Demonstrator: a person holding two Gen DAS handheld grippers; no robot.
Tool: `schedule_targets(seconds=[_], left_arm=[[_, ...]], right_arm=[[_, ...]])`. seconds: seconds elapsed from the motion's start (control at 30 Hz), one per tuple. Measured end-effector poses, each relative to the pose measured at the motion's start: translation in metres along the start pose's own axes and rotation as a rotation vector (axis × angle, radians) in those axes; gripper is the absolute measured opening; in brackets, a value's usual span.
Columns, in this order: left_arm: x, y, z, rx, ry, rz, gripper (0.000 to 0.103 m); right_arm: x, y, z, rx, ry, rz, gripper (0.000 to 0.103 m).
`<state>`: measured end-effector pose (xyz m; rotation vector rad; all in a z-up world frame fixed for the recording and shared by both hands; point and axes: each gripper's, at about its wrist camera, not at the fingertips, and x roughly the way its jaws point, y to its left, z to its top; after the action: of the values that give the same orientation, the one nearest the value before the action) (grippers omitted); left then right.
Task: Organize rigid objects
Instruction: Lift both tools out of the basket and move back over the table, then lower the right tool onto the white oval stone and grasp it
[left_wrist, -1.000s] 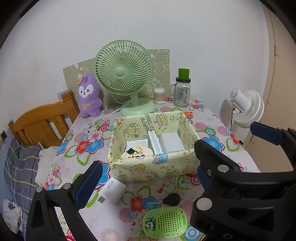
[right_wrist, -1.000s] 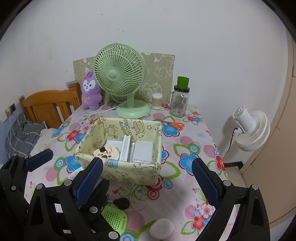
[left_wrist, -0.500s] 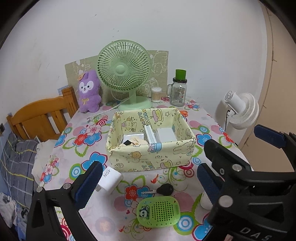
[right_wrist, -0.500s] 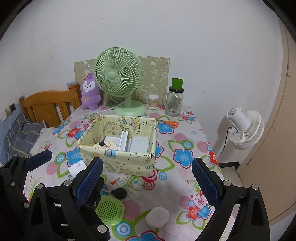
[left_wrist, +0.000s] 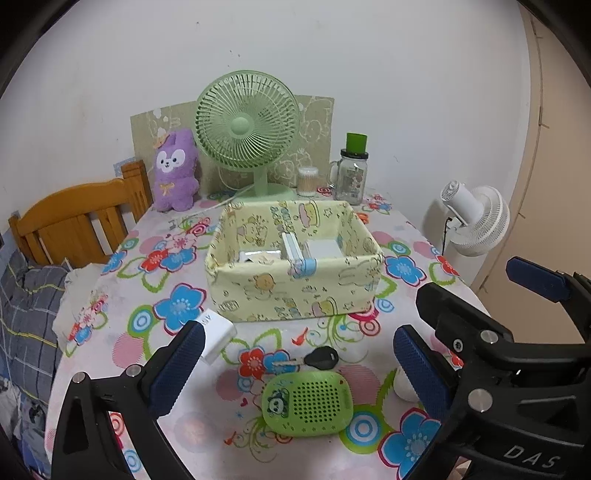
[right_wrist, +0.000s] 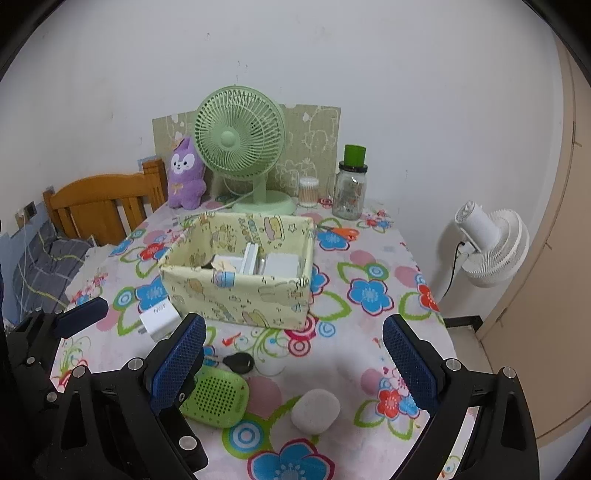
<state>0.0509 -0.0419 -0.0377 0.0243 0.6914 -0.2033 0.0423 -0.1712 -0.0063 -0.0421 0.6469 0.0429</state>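
A yellow patterned fabric box (left_wrist: 295, 291) (right_wrist: 236, 291) holds white flat items on the flowered table. In front of it lie a white charger (left_wrist: 216, 334) (right_wrist: 159, 318), a black key (left_wrist: 322, 358) (right_wrist: 239, 362), a green perforated speaker (left_wrist: 308, 402) (right_wrist: 216, 397) and a white rounded stone-like object (right_wrist: 315, 410), mostly hidden in the left wrist view. My left gripper (left_wrist: 295, 369) is open above the speaker and key. My right gripper (right_wrist: 293, 365) is open above the white rounded object, with nothing held.
A green desk fan (left_wrist: 247, 129), purple plush (left_wrist: 173, 171), cotton-swab jar (left_wrist: 307, 181) and glass jar with green lid (left_wrist: 352, 173) stand at the back. Orange scissors (right_wrist: 345, 232) lie behind the box. A wooden chair (left_wrist: 74, 225) is left, a white floor fan (left_wrist: 476, 221) right.
Both grippers have drawn back and up from the box. The box looks smaller and farther, and more of the front table with the loose items shows.
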Motion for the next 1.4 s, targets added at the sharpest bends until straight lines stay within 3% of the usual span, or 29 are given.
schedule_targets(seconds=[0.3, 0.9, 1.4], left_arm=[[0.009, -0.003, -0.019, -0.01, -0.009, -0.002, 0.103], [0.054, -0.008, -0.06, -0.014, 0.065, -0.021, 0.103], [0.079, -0.01, -0.073, 0.019, 0.128, 0.016, 0.103]], right_arm=[[0.005, -0.003, -0.019, 0.007, 0.003, -0.013, 0.098], [0.042, -0.007, -0.065, 0.019, 0.075, -0.043, 0.098], [0.07, -0.016, -0.085, 0.049, 0.123, -0.057, 0.098]])
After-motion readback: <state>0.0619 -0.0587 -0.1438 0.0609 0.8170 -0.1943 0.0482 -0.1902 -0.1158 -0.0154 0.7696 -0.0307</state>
